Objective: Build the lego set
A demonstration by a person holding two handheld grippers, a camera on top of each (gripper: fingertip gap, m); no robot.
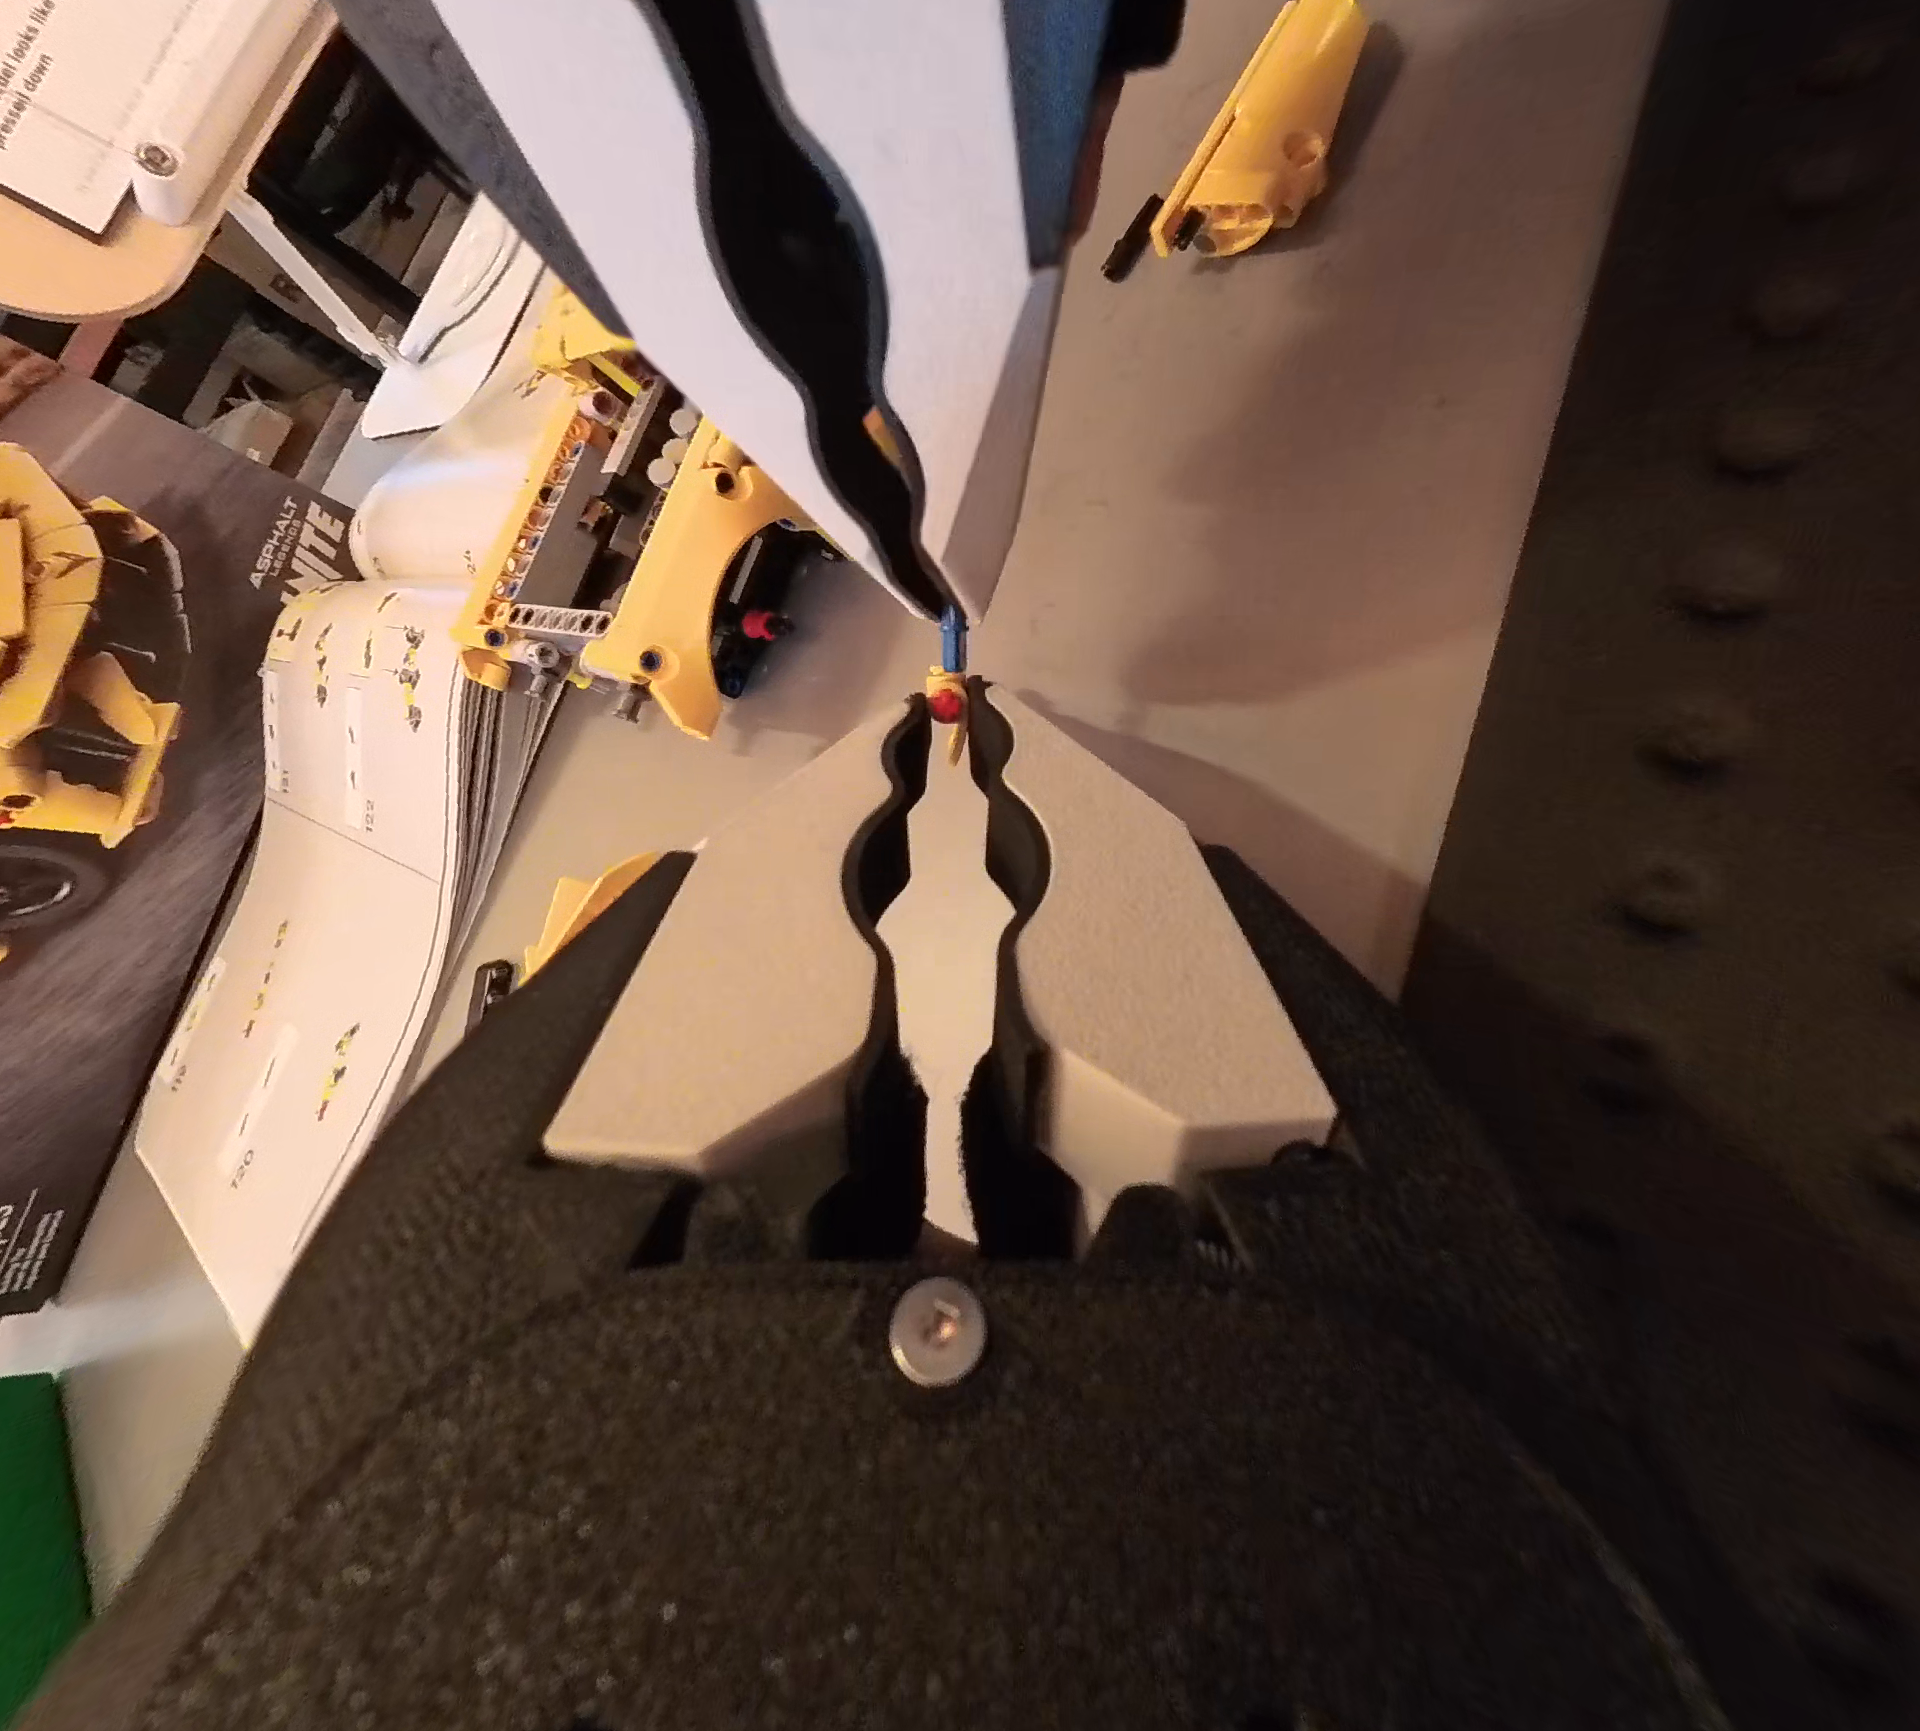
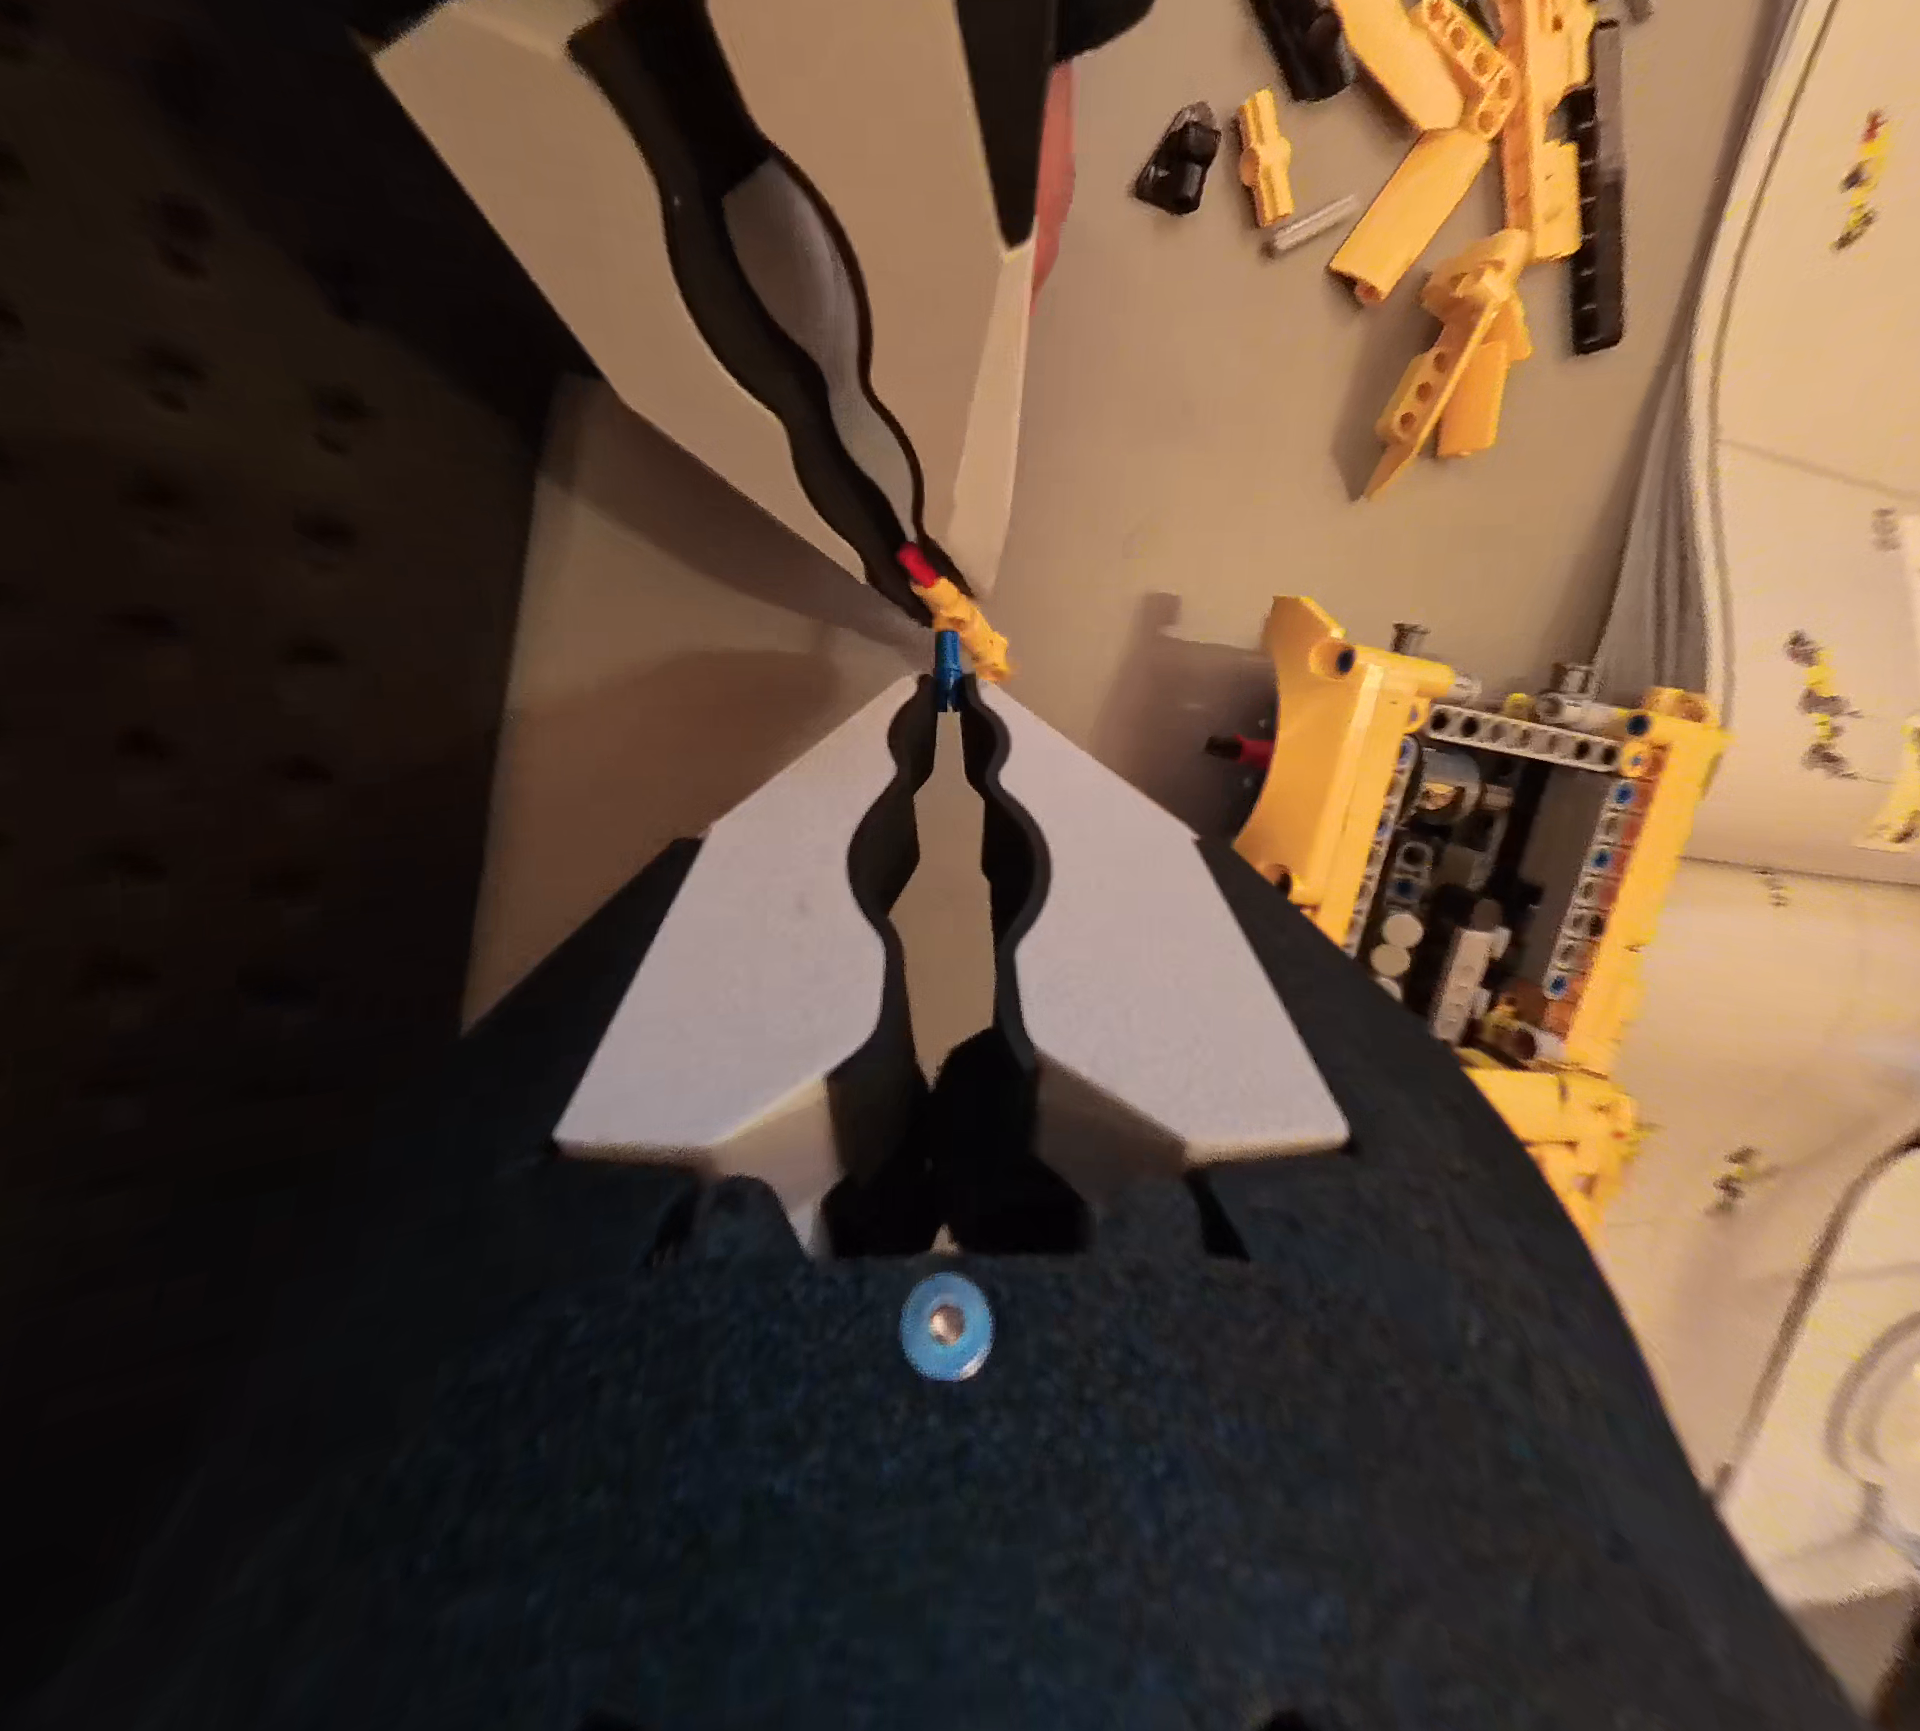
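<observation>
closest to the lens in the left wrist view, the left gripper (image 1: 948,713) is pinching a small yellow connector (image 1: 952,725) with a red pin (image 1: 944,706) seated in it, its fingertips pressed in on the piece at the very tip. facing it tip to tip from above, the right gripper (image 1: 940,606) is nipping a short blue pin (image 1: 954,642), and the blue pin's free end is sitting right at the yellow connector, touching or nearly so. the right wrist view is showing the same meeting from the other side: the right gripper (image 2: 948,694) is clamping the blue pin (image 2: 947,669) at its tip, while the left gripper (image 2: 935,585) beyond it is gripping the yellow connector (image 2: 971,630) with the red pin (image 2: 914,559) poking out behind. to the left of the left gripper's tips, the partly built yellow car chassis (image 1: 613,580) is resting on the pale table (image 1: 1247,538), just beside an open instruction booklet (image 1: 343,850) and the set's box (image 1: 114,746). up and to the right of those tips, a yellow curved panel (image 1: 1273,123) is lying with a small black pin (image 1: 1132,237) just beside it. in the right wrist view, a heap of loose yellow and black parts (image 2: 1475,71) is lying up and to the right of the gripper.
</observation>
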